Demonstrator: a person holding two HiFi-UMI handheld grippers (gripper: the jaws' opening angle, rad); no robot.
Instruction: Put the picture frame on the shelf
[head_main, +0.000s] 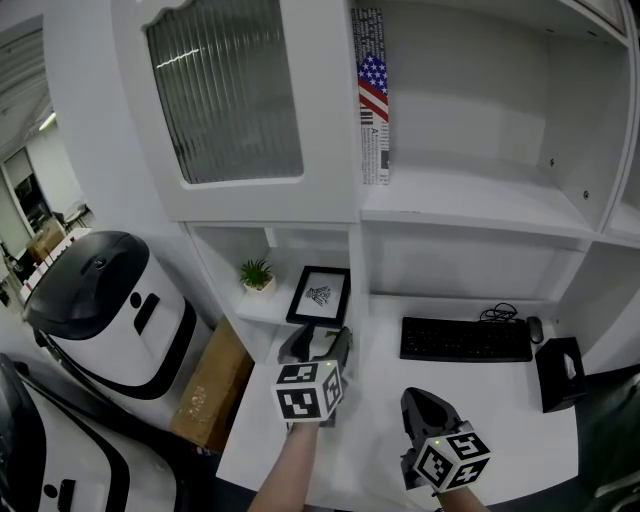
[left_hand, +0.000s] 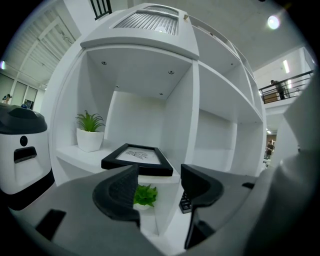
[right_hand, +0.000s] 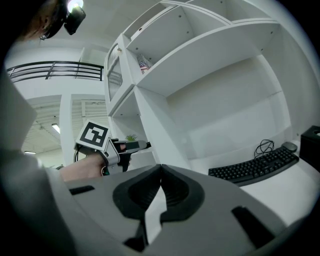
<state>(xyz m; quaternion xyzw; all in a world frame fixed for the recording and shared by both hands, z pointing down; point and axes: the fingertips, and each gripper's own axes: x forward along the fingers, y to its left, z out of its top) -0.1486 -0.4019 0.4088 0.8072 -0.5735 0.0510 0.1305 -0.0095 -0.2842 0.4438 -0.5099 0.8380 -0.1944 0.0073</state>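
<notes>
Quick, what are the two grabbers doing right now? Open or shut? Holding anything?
Left gripper: open, holding nothing.
Right gripper: shut, holding nothing.

White shelving unit (head_main: 470, 200) fills the far wall, with open compartments, all white. Upper left compartment closed by a door with ribbed glass (head_main: 225, 90). White counter (head_main: 500, 400) runs below, to the right. Left of the unit: cardboard box (head_main: 212, 385) on the floor, rounded white-and-black machines (head_main: 110, 300) beside it. Round ceiling lamp (left_hand: 273, 21) lit overhead. Railed balcony (left_hand: 287, 82) high in the hall beyond.
</notes>
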